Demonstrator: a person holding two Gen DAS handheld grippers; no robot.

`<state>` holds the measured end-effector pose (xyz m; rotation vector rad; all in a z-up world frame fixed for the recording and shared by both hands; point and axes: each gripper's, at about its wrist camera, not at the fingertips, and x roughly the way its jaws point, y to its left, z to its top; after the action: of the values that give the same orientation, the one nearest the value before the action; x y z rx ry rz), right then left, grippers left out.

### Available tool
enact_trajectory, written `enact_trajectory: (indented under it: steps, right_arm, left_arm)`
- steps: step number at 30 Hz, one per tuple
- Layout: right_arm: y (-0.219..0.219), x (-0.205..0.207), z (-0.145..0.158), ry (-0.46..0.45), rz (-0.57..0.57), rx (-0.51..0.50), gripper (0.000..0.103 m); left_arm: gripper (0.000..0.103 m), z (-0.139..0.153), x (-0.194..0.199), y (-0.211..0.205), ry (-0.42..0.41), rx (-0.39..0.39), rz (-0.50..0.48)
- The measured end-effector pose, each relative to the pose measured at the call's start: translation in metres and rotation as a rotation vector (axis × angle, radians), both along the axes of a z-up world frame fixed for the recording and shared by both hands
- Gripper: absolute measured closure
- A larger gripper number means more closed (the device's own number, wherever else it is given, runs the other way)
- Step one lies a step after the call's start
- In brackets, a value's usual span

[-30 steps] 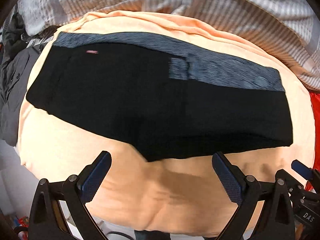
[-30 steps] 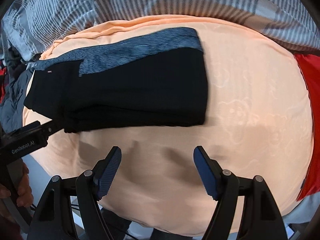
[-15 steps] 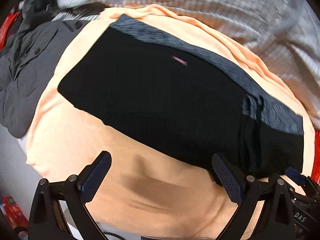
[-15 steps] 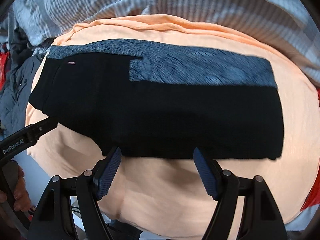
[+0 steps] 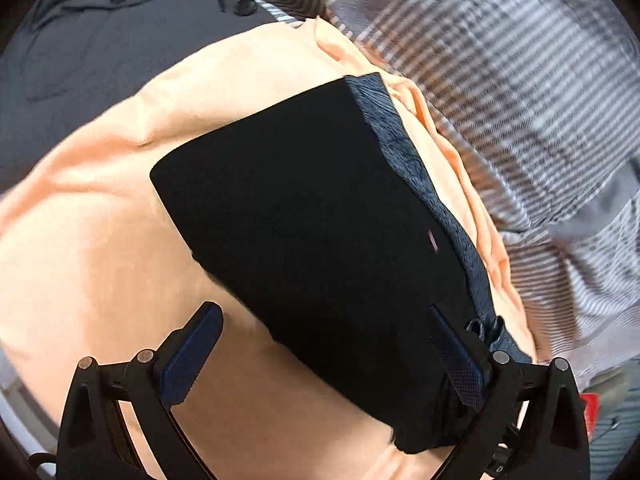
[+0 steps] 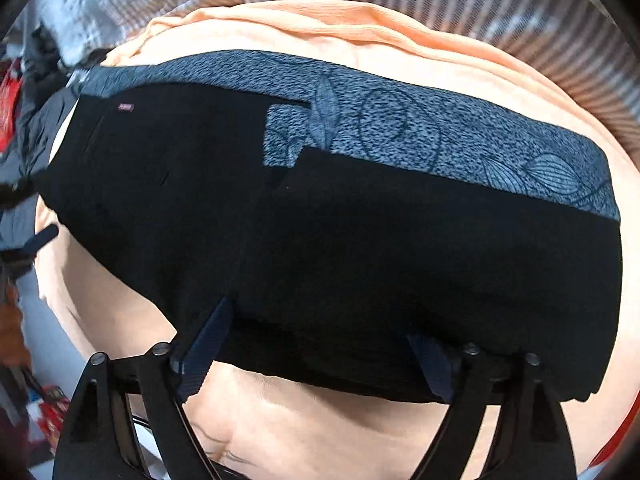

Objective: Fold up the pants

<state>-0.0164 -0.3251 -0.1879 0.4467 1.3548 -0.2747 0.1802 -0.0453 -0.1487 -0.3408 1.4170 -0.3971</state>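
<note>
Black pants (image 6: 360,248) lie flat on a peach sheet (image 6: 320,432) over the bed, folded lengthwise. In the right wrist view the long axis runs left-right, w/ the grey patterned side panel (image 6: 460,140) along the far edge and a small pink tag (image 6: 125,107) near the left end. In the left wrist view the pants (image 5: 312,220) run diagonally, upper left to lower right.

Left hand-held gripper (image 5: 324,352): jaws wide apart, nothing gripped, right finger over the black fabric. Right hand-held gripper (image 6: 320,344): jaws have just been opening, now wide, straddling the near edge of the pants, not pinching.

Around: striped bedding (image 5: 520,80) beyond the sheet, a dark buttoned garment (image 5: 100,40) upper left.
</note>
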Motion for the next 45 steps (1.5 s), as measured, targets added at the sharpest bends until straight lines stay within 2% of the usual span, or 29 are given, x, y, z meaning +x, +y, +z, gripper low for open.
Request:
enact_trajectory:
  steps: [3,10,13,16,19,21,22,23,25,26,30,33,37,39,41,45]
  right_arm:
    - [0.003,-0.002,0.000,-0.009,0.008,-0.004,0.013]
    - [0.006,-0.003,0.000,-0.018,0.015,-0.021,0.012]
    - [0.008,-0.001,0.000,-0.026,0.012,-0.027,0.012]
    - [0.008,-0.002,0.000,-0.033,0.015,-0.033,0.012]
    - [0.009,-0.003,0.000,-0.039,0.013,-0.034,0.012]
    - [0.008,-0.003,0.002,-0.037,0.014,-0.029,0.012]
    - [0.006,-0.003,0.004,-0.032,0.010,-0.018,0.012]
    - [0.004,-0.002,0.007,-0.027,0.004,-0.010,0.012]
    - [-0.001,0.000,0.019,-0.018,-0.017,-0.001,0.017]
    - [-0.003,0.002,0.025,-0.020,-0.026,0.005,0.017]
    - [-0.012,0.022,0.060,-0.054,-0.028,0.081,0.017]
    - [-0.013,0.057,0.090,-0.088,0.022,0.145,0.016]
    - [0.004,0.124,0.126,-0.131,0.133,0.236,0.014]
    - [0.019,0.153,0.132,-0.121,0.177,0.297,0.012]
    - [0.043,0.192,0.132,-0.090,0.247,0.378,0.011]
    - [0.097,0.251,0.122,0.010,0.402,0.395,0.009]
  left_arm:
    - [0.001,-0.012,0.006,0.004,0.032,-0.088,0.011]
    - [0.001,-0.007,0.022,0.000,0.005,-0.213,-0.004]
    - [0.001,-0.009,0.026,-0.006,-0.008,-0.238,0.001]
    - [0.001,-0.012,0.026,-0.012,-0.036,-0.222,0.024]
    - [0.001,-0.010,0.025,-0.021,-0.057,-0.163,0.044]
    - [0.016,-0.006,0.024,-0.027,-0.071,-0.063,0.052]
    - [0.042,-0.004,0.023,-0.029,-0.083,-0.001,0.051]
    - [0.063,-0.002,0.023,-0.030,-0.094,0.066,0.043]
    - [0.071,0.003,0.022,-0.029,-0.104,0.082,0.023]
    - [0.074,0.008,0.020,-0.033,-0.129,0.111,-0.009]
    - [0.076,0.039,-0.010,-0.071,-0.340,0.318,-0.205]
    - [0.076,0.052,-0.028,-0.089,-0.428,0.393,-0.289]
    - [0.076,0.059,-0.039,-0.104,-0.502,0.458,-0.366]
    - [0.076,0.060,-0.042,-0.109,-0.523,0.475,-0.387]
    - [0.076,0.062,-0.043,-0.110,-0.532,0.485,-0.393]
    - [0.076,0.065,-0.048,-0.111,-0.561,0.505,-0.414]
